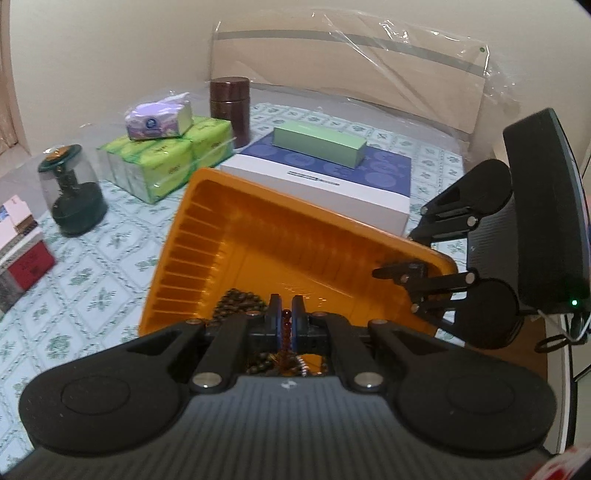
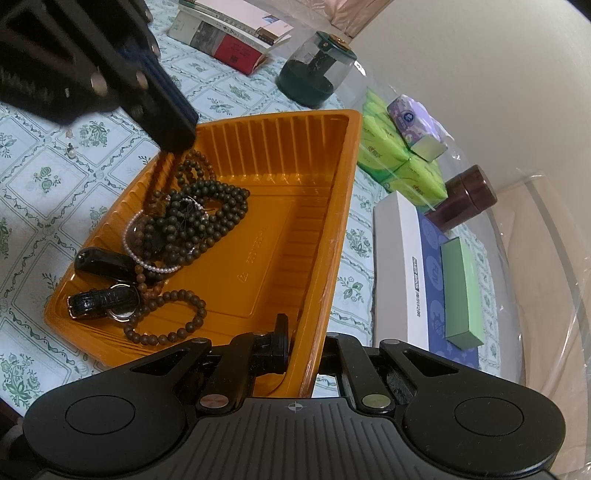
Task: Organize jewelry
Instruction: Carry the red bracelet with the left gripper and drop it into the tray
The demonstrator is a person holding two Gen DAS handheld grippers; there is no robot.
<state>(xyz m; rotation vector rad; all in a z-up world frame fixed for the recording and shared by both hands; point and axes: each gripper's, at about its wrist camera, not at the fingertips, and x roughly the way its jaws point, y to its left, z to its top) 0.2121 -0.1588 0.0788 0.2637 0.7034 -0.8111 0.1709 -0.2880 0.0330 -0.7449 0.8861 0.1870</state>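
Observation:
An orange plastic tray (image 2: 258, 266) lies on the flowered tablecloth. In it are a pile of dark bead necklaces (image 2: 207, 206), a pearl bracelet (image 2: 147, 264), a brown bead bracelet (image 2: 173, 325), a black-strapped watch (image 2: 99, 301) and a black fob (image 2: 99, 260). My left gripper (image 1: 286, 319) is shut on a reddish-brown bead strand (image 1: 285, 325) over the tray's near end; from the right wrist view it (image 2: 177, 136) reaches in from the upper left. My right gripper (image 2: 306, 349) is shut on the tray's side wall (image 2: 314, 332), one finger inside, one outside.
Behind the tray stand green tissue packs (image 1: 166, 158) topped by a purple pack (image 1: 159, 120), a brown jar (image 1: 231, 107), and a white-and-blue box (image 1: 332, 181) carrying a green box (image 1: 319, 142). A glass dome (image 1: 70, 188) and books (image 2: 229, 33) sit at the left. A small pearl (image 2: 72, 150) lies on the cloth.

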